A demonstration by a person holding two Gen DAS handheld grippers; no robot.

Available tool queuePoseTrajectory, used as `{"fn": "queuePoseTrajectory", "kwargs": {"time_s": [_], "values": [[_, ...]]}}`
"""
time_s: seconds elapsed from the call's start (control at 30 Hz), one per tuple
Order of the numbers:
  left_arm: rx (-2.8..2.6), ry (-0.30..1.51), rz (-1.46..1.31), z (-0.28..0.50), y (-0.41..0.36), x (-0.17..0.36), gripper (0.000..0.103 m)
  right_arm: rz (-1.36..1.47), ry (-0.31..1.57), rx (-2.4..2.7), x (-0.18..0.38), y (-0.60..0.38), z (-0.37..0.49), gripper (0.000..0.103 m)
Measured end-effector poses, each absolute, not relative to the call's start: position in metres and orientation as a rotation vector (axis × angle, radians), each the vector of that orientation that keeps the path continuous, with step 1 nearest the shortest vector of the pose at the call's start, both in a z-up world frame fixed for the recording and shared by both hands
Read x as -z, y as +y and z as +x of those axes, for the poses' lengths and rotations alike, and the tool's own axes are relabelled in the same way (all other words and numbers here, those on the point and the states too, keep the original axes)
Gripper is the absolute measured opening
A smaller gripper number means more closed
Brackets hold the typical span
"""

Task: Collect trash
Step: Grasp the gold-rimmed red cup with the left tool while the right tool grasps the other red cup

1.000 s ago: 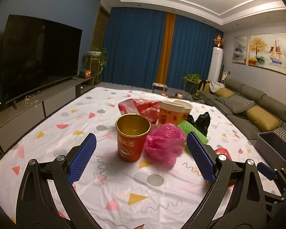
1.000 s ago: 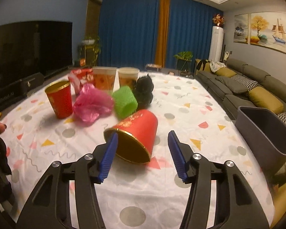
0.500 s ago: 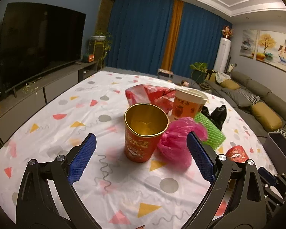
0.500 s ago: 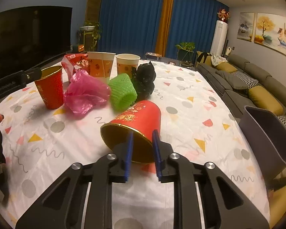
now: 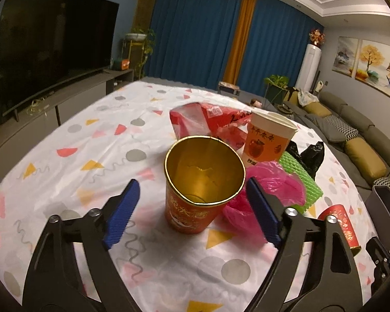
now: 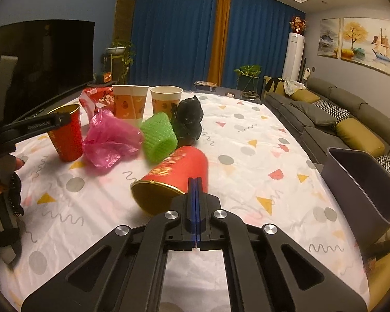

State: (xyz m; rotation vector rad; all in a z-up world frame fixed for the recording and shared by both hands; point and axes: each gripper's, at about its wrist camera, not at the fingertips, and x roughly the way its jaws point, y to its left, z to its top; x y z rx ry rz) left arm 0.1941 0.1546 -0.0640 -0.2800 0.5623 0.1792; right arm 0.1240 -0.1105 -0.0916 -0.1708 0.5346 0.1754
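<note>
An upright red cup with a gold inside (image 5: 200, 189) stands on the table, between the open blue pads of my left gripper (image 5: 192, 215), which does not touch it. It also shows in the right wrist view (image 6: 66, 136). A second red cup (image 6: 174, 176) lies on its side. My right gripper (image 6: 196, 189) is shut, its pads together at that cup's rim; the cup wall may be pinched. A pink bag (image 6: 109, 140), a green foam sleeve (image 6: 158, 135), a black bag (image 6: 188, 122), two paper cups (image 6: 128, 102) and a red wrapper (image 6: 96, 97) lie behind.
A grey bin (image 6: 361, 189) stands off the table's right edge, beside the sofa (image 6: 351, 119). The table wears a white patterned cloth (image 6: 247, 140). A TV (image 5: 49, 49) on a low cabinet stands to the left.
My left gripper moved in around the upright red cup. My right gripper closed from wide open to fully shut at the lying cup's rim.
</note>
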Motion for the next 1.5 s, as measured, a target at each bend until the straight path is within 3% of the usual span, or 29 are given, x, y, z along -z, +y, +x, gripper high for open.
{"fn": "queuePoseTrajectory", "kwargs": {"time_s": [0.17,0.37,0.43,0.5,0.67,0.83,1.07,1.23,1.5], "values": [[-0.158,0.58,-0.288,0.202,0.155,0.068,0.058,-0.151,0.533,-0.179,0.091,-0.116,0.125,0.001],[-0.139,0.574,-0.304,0.202,0.157,0.068,0.054,-0.128,0.548,-0.212,0.091,-0.121,0.123,0.002],[-0.133,0.568,-0.309,0.201,0.157,0.067,0.052,-0.124,0.537,-0.22,0.089,-0.122,0.119,0.046],[-0.126,0.554,-0.305,0.199,0.156,0.066,0.051,-0.136,0.524,-0.227,0.088,-0.121,0.116,0.05],[-0.109,0.54,-0.296,0.193,0.154,0.062,0.05,-0.203,0.563,-0.22,0.096,-0.11,0.121,0.048],[-0.106,0.507,-0.288,0.177,0.153,0.05,0.049,-0.25,0.607,-0.202,0.103,-0.102,0.135,0.033],[-0.097,0.489,-0.288,0.148,0.148,0.036,0.049,-0.269,0.625,-0.192,0.106,-0.095,0.151,0.021],[-0.074,0.491,-0.297,0.133,0.143,0.035,0.049,-0.253,0.621,-0.188,0.105,-0.098,0.154,0.004],[-0.041,0.485,-0.263,0.124,0.127,0.031,0.049,-0.204,0.57,-0.169,0.095,-0.113,0.146,0.004]]}}
